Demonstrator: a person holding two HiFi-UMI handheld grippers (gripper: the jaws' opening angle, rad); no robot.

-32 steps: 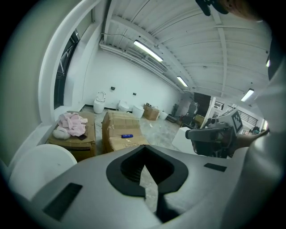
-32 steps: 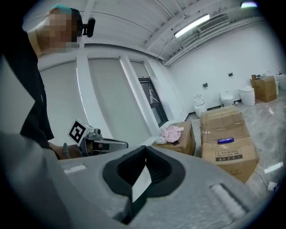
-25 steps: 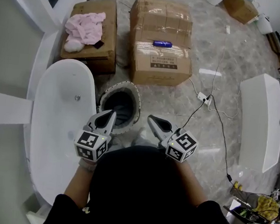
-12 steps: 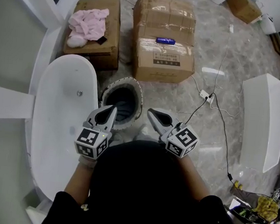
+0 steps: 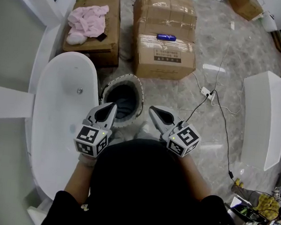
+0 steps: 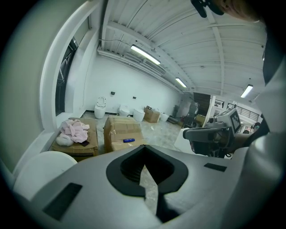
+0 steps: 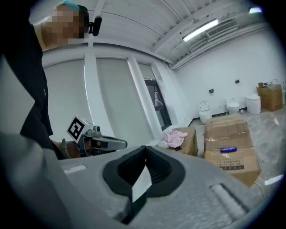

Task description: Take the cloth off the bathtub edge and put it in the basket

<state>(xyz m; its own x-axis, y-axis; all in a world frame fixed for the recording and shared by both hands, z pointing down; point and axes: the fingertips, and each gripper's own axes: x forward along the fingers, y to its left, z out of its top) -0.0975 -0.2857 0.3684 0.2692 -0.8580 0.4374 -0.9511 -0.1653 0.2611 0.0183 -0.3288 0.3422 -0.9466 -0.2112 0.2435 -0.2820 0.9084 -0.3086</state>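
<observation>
- Grey marbled floor (image 5: 221, 48), glossy, patches of glare.
- Large taped cardboard box (image 5: 165, 13) on the floor, smaller cardboard box (image 5: 99, 4) just beside it.
- White power strip (image 5: 205, 92) on the floor, black cable (image 5: 226, 147) trailing from it.
- Long white fixture (image 5: 263, 121) at the right, type unclear.
- White wall (image 6: 134, 89), dark window (image 6: 65, 76) to its left.
- White ribbed ceiling (image 6: 201, 40), strip lights (image 6: 144, 54) lit.
- Toilets (image 6: 100, 107) along the far wall.

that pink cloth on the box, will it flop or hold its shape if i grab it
Likely floppy: the pink cloth lies crumpled in soft folds on the cardboard box, so it should drape from a pinch. Probably light for its bulk, since it looks loosely heaped. Unlikely to roll or slide.
</observation>
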